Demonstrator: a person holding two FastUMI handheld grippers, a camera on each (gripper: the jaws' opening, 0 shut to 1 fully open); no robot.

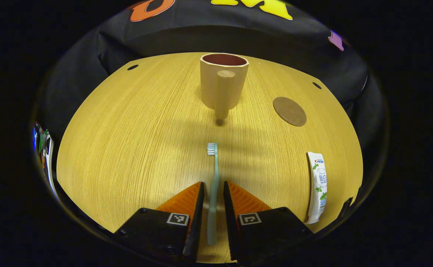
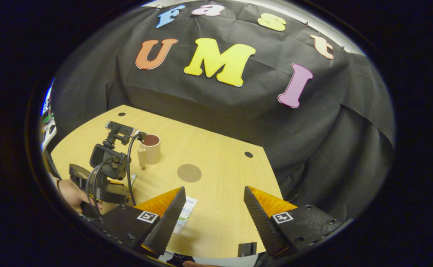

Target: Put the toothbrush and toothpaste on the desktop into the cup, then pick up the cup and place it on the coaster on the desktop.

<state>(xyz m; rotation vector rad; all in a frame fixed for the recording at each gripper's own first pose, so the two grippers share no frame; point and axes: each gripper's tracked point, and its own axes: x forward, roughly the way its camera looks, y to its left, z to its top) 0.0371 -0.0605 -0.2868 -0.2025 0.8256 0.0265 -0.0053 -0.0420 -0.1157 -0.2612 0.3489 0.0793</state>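
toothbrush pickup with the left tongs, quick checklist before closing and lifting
1. Toothbrush handle lies between the left tongs fingers: ok.
2. Both fingers pressing the handle: not ok, narrow gaps show on each side.
3. Cup upright, mouth open: ok.
4. Table between brush head and cup free of other things: ok.
5. Toothpaste and coaster off to the side of that line: ok.
6. Right tongs open, above the table edge by the toothpaste: ok.

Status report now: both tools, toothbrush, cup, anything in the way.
Left tool astride pale green toothbrush, not clamped. Right tool open, empty. Beige cup upright, empty. Nothing in the way.
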